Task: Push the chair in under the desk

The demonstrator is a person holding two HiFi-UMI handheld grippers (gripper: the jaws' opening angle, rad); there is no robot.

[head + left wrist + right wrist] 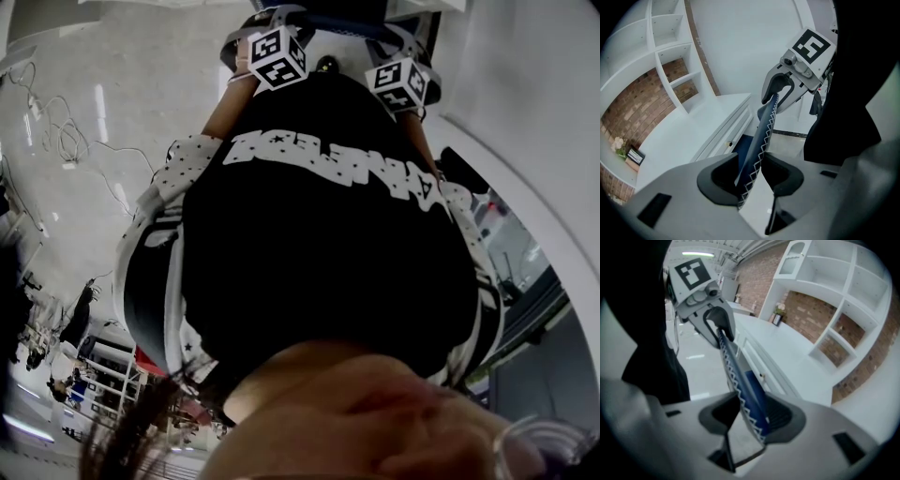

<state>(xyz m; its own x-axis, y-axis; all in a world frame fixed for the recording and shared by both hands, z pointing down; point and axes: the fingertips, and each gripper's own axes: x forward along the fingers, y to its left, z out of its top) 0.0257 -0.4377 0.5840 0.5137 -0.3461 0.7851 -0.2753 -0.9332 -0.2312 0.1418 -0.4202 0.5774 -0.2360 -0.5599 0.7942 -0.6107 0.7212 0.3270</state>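
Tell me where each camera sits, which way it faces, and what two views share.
Head view: on the person's head, looking steeply down; black shirt fills it, both marker cubes at top.
Left gripper view: on the left gripper, looking along its jaws at the stitched chair edge and white desk; right gripper beyond, shirt at right.
Right gripper view: on the right gripper, facing along that edge toward the left gripper; shirt at left.
Shared: both gripper views show the edge and desk.

White shelves (pixel 670 51) lined a brick wall (pixel 633 103) at upper left; flowers (pixel 618 146) and a small framed card (pixel 635 157) sat lower left.
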